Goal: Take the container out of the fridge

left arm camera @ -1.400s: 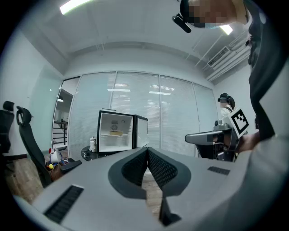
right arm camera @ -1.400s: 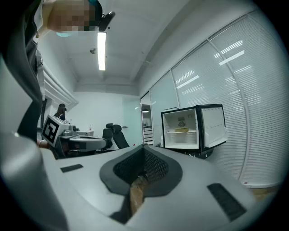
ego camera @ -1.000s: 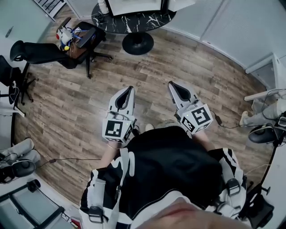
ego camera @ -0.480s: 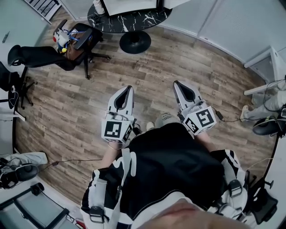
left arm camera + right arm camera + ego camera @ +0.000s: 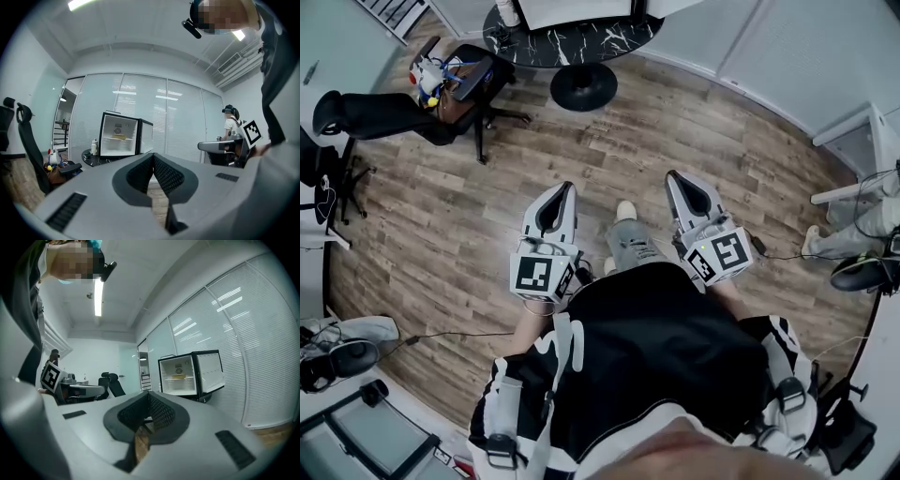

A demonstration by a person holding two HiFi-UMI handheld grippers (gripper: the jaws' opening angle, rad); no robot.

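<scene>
Left claw (image 5: 565, 187) and right claw (image 5: 674, 176), both shut, show black-and-white square markers (image 5: 536, 274).

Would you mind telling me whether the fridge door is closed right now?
No, the door of the fridge stands swung open, showing a yellow container inside.

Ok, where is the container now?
In the left gripper view, the yellow container lies on the shelf inside the open fridge, left of centre, atop the dark table.
</scene>
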